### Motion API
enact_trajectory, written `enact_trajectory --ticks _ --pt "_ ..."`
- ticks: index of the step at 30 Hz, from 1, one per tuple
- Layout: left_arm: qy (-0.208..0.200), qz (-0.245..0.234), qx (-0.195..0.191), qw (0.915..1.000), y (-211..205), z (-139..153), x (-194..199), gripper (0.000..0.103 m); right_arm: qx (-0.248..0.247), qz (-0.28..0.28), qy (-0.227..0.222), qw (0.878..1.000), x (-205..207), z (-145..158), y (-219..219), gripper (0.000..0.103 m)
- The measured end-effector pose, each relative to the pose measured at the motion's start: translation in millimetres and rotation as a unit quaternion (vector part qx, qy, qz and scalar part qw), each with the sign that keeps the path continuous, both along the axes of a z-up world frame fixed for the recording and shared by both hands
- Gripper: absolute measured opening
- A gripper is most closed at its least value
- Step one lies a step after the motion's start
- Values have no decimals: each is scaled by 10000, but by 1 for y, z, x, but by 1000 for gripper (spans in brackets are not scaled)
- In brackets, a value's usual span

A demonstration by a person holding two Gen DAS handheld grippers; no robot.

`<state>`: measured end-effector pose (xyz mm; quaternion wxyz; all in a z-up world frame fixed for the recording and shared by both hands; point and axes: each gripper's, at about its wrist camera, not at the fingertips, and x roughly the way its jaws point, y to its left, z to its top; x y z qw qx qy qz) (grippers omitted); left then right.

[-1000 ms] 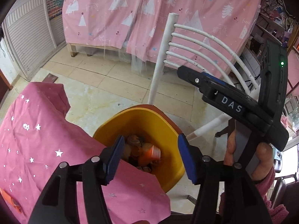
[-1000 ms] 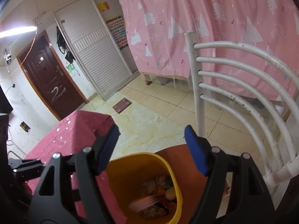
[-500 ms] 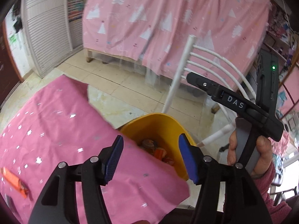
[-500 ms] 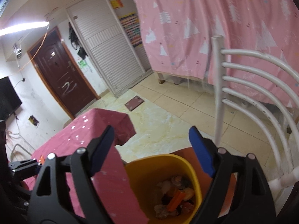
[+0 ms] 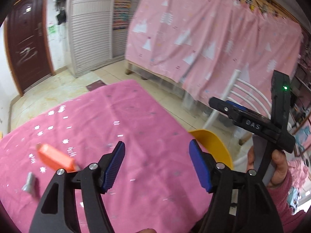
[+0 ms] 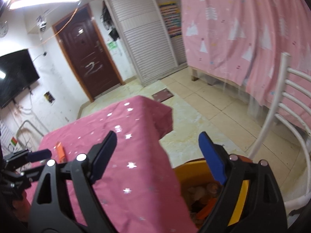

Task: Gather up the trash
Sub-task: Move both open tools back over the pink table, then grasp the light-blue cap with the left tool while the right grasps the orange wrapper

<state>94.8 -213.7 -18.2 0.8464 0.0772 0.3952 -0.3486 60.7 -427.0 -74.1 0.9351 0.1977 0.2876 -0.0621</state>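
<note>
An orange wrapper [image 5: 55, 158] lies on the pink star tablecloth [image 5: 124, 120], left of my open, empty left gripper [image 5: 156, 165]. A small grey piece [image 5: 29, 182] lies near it. The yellow bin [image 5: 212, 141] peeks past the table's right edge. In the right wrist view my right gripper [image 6: 158, 155] is open and empty above the table corner and the bin [image 6: 236, 203], which holds several scraps and an orange piece [image 6: 207, 207]. The orange wrapper [image 6: 60, 150] shows far left there, beside the left gripper [image 6: 37, 154].
A white slatted chair [image 6: 279, 120] stands right of the bin. Pink curtains [image 5: 204, 38] hang behind. Tiled floor [image 6: 196, 120] lies beyond the table; a dark door [image 6: 89, 58] and a shuttered cabinet stand at the back.
Both grippers swung left and up, away from the bin toward the tabletop. An orange piece that was falling now lies in the bin. The orange wrapper and grey piece came into view.
</note>
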Motion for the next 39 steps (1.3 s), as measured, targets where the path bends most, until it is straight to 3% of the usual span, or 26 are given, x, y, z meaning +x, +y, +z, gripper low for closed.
enact_trajectory --ticks 3,10,22,31,39 --pt "-37 203 11 9998 20 1 8 66 -41 253 36 9997 12 3 21 88" --pt "-104 719 54 9973 71 0 27 70 -173 899 190 9956 43 6 78 89" --pt "-155 1457 513 9879 159 -21 57 71 -617 1785 503 9807 82 1 164 90" --pt "54 1514 878 9846 195 -48 77 71 -828 2211 492 9705 103 1 208 90" --pt "157 1380 1010 9851 198 -72 82 70 -946 2493 465 9627 113 2 237 90"
